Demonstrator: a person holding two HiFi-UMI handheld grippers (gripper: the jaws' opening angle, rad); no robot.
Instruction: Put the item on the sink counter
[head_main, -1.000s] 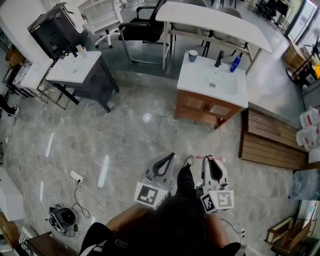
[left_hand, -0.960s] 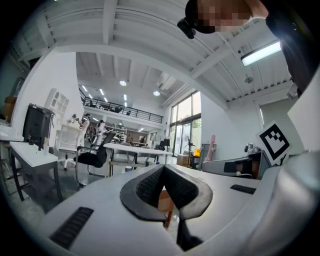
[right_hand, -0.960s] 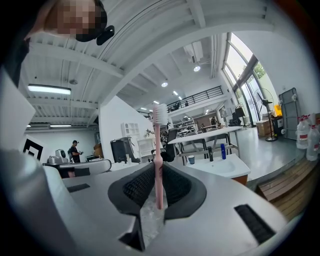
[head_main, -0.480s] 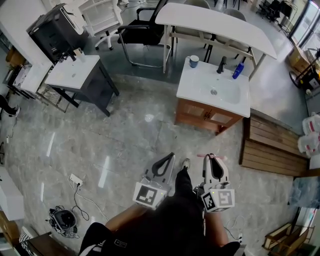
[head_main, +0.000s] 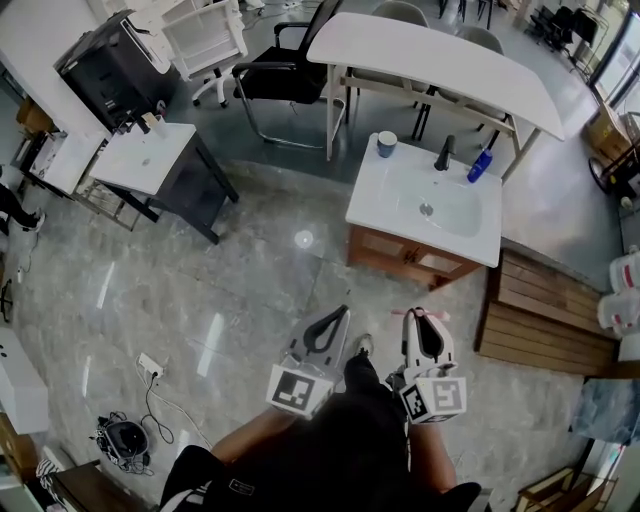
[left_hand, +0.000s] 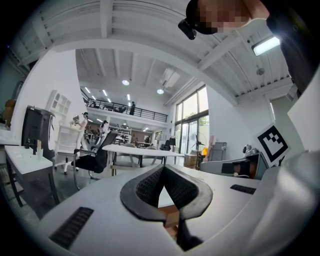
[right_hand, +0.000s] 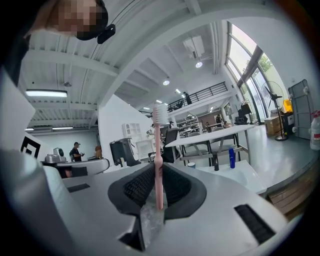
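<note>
A pink toothbrush (right_hand: 159, 160) stands upright between the jaws of my right gripper (right_hand: 159, 187), which is shut on its handle, bristle head on top. In the head view the right gripper (head_main: 421, 316) is low in the middle, with the toothbrush (head_main: 428, 314) a pink sliver at its tip. Beside it my left gripper (head_main: 337, 314) is shut with nothing in it; its pads (left_hand: 150, 186) meet at the tips. The white sink counter (head_main: 385, 195) on a wooden cabinet stands ahead across the floor, well apart from both grippers.
On the counter stand a black faucet (head_main: 441, 152), a blue bottle (head_main: 479, 165) and a blue cup (head_main: 386, 144). Behind it is a white table (head_main: 430, 55) and a black chair (head_main: 285, 60). A dark vanity (head_main: 150, 160) stands left, a wooden platform (head_main: 545, 300) right.
The sink counter has slid lower in the head view and sits nearer to me. Both grippers keep their place and grip.
</note>
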